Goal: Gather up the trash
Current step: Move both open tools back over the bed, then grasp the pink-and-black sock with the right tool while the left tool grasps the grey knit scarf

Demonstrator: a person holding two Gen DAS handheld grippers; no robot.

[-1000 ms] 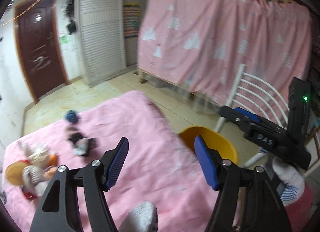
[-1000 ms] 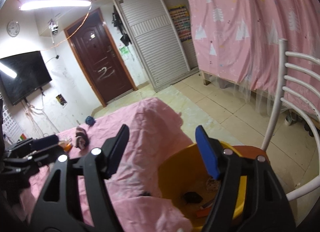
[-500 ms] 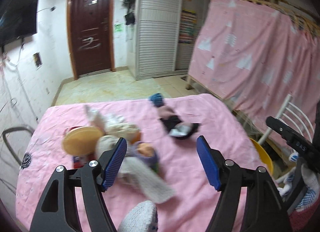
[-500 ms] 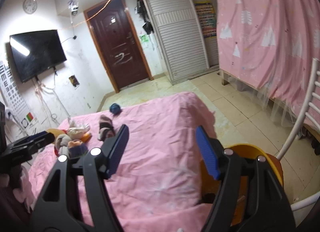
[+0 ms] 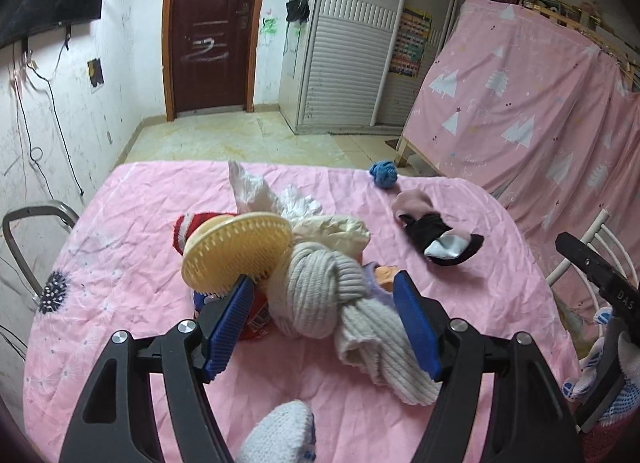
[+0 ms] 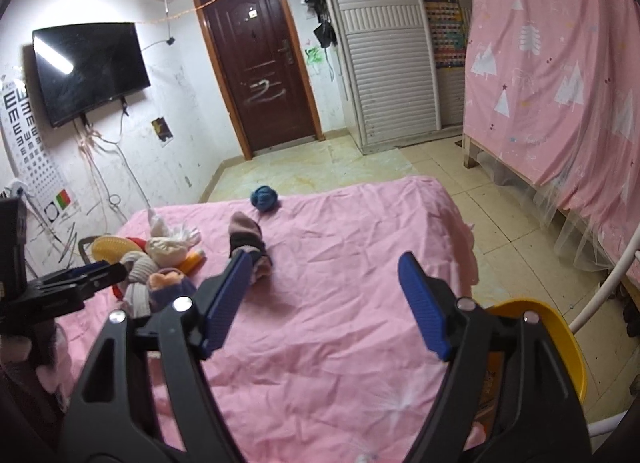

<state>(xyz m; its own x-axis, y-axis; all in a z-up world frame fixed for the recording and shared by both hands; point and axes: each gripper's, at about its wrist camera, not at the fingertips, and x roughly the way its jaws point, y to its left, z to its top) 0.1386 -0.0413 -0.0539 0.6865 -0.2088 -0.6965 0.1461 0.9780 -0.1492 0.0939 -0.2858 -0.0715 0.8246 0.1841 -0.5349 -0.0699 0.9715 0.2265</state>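
Note:
A pile lies on the pink-covered table [image 5: 120, 263]: a yellow round brush [image 5: 236, 251], a grey knit sock [image 5: 324, 303], white plastic bags [image 5: 272, 195], a red can [image 5: 256, 319]. My left gripper [image 5: 324, 323] is open and empty, hovering just before the grey sock. A black and white sock [image 5: 444, 241] and a blue ball [image 5: 383, 174] lie farther right. My right gripper [image 6: 326, 303] is open and empty over the table [image 6: 360, 243], beside a yellow bin [image 6: 560, 343]. The left gripper [image 6: 80, 279] shows in the right wrist view.
A white chair [image 5: 576, 251] stands at the table's right side. A metal chair back [image 5: 24, 231] is at the left edge. A pink curtain [image 6: 560, 83] hangs over a bunk at the right. A brown door [image 6: 256, 75] and a wall television [image 6: 88, 67] are behind.
Both grippers have swung left, from the yellow bin toward the table. The left gripper now faces the pile closely. Both stay open.

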